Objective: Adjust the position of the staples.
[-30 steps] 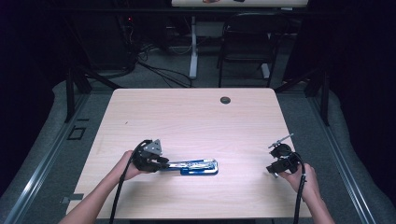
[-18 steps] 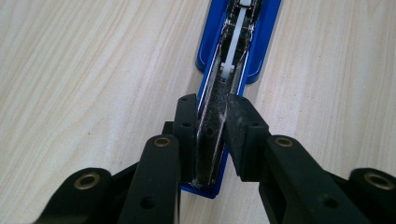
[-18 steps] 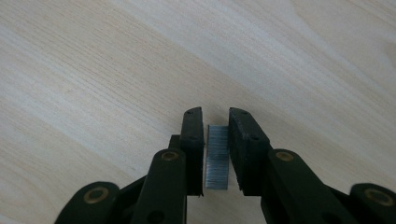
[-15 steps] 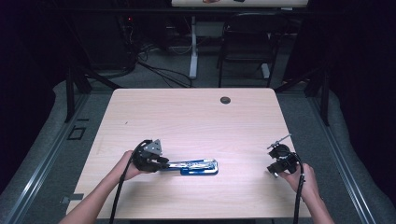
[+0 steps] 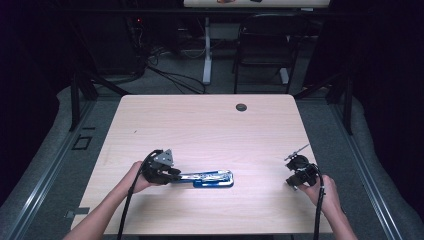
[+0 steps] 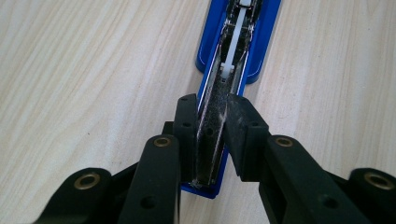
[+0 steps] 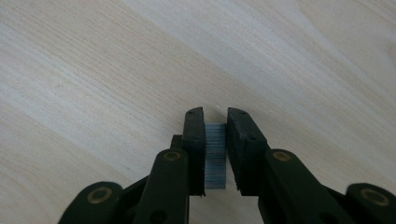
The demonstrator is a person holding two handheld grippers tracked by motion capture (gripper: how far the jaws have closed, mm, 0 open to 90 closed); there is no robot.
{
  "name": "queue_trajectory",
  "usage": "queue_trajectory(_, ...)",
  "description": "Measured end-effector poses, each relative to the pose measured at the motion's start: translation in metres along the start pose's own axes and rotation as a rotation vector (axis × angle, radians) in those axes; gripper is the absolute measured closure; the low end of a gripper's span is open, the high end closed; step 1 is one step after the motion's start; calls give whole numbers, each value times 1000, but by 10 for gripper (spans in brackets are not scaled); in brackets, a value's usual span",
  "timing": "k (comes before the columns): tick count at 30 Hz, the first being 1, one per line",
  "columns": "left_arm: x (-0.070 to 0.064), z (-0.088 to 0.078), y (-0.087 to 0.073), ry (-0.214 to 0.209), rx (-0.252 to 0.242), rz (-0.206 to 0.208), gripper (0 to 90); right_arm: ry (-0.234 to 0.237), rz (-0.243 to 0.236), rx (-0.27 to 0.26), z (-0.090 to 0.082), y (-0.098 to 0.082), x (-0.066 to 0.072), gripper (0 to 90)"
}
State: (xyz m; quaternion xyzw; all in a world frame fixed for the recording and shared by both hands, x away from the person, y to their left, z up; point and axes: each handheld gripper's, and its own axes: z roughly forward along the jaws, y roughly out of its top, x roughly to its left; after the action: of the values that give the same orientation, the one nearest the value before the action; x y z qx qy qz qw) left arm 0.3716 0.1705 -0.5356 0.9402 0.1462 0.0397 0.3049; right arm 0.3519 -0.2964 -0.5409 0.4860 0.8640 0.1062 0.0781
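The left gripper (image 6: pixel 210 135) pinches the opened blue stapler (image 5: pixel 207 178) flat on the worktop (image 5: pixel 210 125), while the right gripper's (image 7: pixel 215 140) jaws have just closed on a staple strip (image 7: pixel 215 156) (refill likely), needing careful alignment over the channel.

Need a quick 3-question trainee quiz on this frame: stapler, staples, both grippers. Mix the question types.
1. True or false: the left gripper is shut on the opened stapler.
2. What sits between the jaws of the right gripper?
A. a pen
B. a strip of staples
C. nothing
3. In the high view, where is the right gripper relative to the stapler: touching it, or apart on the table?

Key
1. True: its pads clamp the stapler's rear end, magazine open.
2. B: the pads press on the strip's two sides, having just closed on it.
3. Apart, off to the stapler's right.
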Motion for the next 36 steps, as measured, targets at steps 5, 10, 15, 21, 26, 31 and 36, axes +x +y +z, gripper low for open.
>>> queue_trajectory(5,0,0,0,-4,-2,0,745,-6,-4,-19,-4,0,1,783)
queue_trajectory(10,0,0,0,0,-2,6,746,-6,-2,-51,-5,0,1,783)
queue_trajectory(15,-1,0,1,3,-1,8,747,4,9,-116,-9,0,4,783)
queue_trajectory(21,-2,1,1,7,0,25,747,16,-35,-127,-13,3,8,783)
queue_trajectory(26,-1,1,0,0,-7,18,748,14,-46,-154,-15,4,11,784)
queue_trajectory(31,-1,1,0,0,-8,20,748,28,-63,-175,-17,5,14,784)
queue_trajectory(36,-1,1,0,-1,-9,18,748,57,-70,-188,-18,7,18,784)
